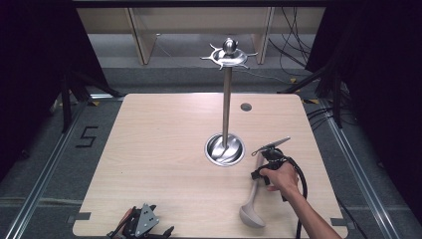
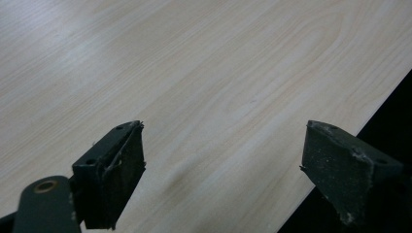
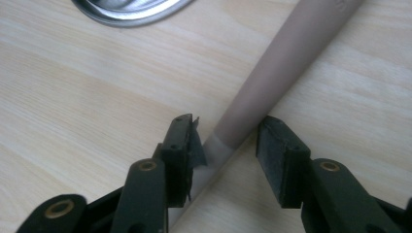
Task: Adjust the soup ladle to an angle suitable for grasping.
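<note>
The right claw [image 3: 228, 141] straddles the ladle [image 1: 255, 194] handle on the desk [image 1: 164, 149], not yet clamped. The left claw [image 2: 223, 170] gapes wide, empty. No readable writing on the ladle.

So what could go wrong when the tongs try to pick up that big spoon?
The right tongs sit around the ladle handle without clearly squeezing it, so the smooth round handle might slip out. They hold far from the heavy bowl end, so it may swing down. Lifted, it could bump the metal stand close by.
</note>
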`<state>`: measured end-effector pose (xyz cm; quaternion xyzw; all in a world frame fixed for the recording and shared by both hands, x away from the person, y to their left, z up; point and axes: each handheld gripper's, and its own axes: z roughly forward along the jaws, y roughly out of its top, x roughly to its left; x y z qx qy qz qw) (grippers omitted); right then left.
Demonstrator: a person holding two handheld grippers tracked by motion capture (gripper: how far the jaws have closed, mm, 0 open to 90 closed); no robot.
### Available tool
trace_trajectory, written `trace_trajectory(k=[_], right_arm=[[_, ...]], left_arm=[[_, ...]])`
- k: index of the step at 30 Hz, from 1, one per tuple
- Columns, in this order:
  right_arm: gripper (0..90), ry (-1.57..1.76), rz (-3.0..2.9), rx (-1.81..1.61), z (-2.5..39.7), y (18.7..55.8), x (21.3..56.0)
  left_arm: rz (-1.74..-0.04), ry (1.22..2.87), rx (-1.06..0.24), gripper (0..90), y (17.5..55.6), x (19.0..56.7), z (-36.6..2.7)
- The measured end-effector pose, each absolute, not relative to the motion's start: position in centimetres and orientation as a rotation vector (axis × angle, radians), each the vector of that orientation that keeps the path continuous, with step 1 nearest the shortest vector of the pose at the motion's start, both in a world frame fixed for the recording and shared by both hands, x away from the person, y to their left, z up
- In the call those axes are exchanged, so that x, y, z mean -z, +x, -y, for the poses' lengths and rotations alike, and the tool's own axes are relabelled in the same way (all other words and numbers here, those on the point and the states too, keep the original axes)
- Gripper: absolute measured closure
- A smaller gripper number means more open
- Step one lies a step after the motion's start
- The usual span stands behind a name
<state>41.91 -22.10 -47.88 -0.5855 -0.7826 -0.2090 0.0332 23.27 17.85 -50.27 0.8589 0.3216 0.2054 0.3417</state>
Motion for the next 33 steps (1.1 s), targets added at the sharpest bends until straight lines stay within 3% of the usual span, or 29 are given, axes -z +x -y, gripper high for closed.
trace_trajectory(k=[12,33], right_arm=[[71.4,-1.753,2.395,0.826,20.5,41.2,46.5],[77.0,-1.568,2.475,1.063,20.6,38.6,44.0]], left_arm=[[-0.805,2.246,-0.547,14.9,23.3,50.1,-18.0],[-0.819,2.230,-0.555,14.9,23.3,50.2,-17.9]])
